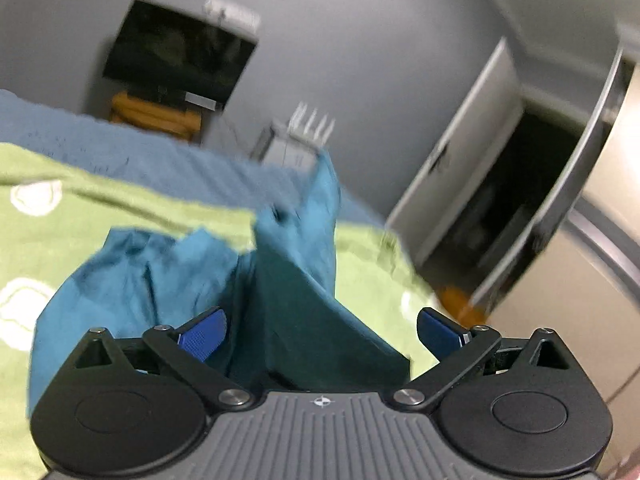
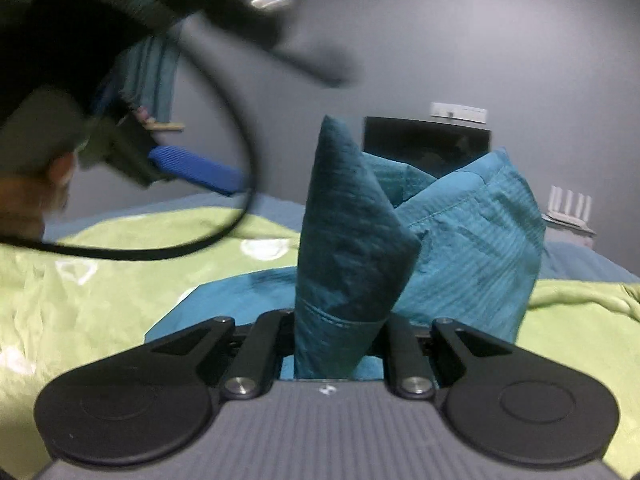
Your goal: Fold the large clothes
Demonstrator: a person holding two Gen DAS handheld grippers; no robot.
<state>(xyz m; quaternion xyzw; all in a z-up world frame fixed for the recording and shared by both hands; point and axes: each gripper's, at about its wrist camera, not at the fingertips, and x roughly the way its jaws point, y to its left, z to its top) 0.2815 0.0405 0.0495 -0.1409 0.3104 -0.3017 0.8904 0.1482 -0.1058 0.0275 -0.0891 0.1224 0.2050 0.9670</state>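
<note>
A teal garment point(image 1: 168, 280) lies crumpled on a green bedspread point(image 1: 80, 208). My left gripper point(image 1: 320, 332) is open, its blue pads point(image 1: 202, 334) spread wide, with a fold of the garment rising between them, not clamped. My right gripper point(image 2: 340, 332) is shut on a raised fold of the teal garment point(image 2: 348, 240), which stands up in front of the lens; its pads are hidden by the cloth. The left gripper point(image 2: 192, 168) shows blurred at upper left in the right wrist view, with a black cable.
The bed has a blue sheet point(image 1: 140, 152) beyond the green spread. A dark TV point(image 1: 176, 52) hangs on the grey wall above an orange stand point(image 1: 156, 114). A white router point(image 2: 568, 208) sits at right. An open white door point(image 1: 452, 168) and a wardrobe point(image 1: 600, 240) stand right.
</note>
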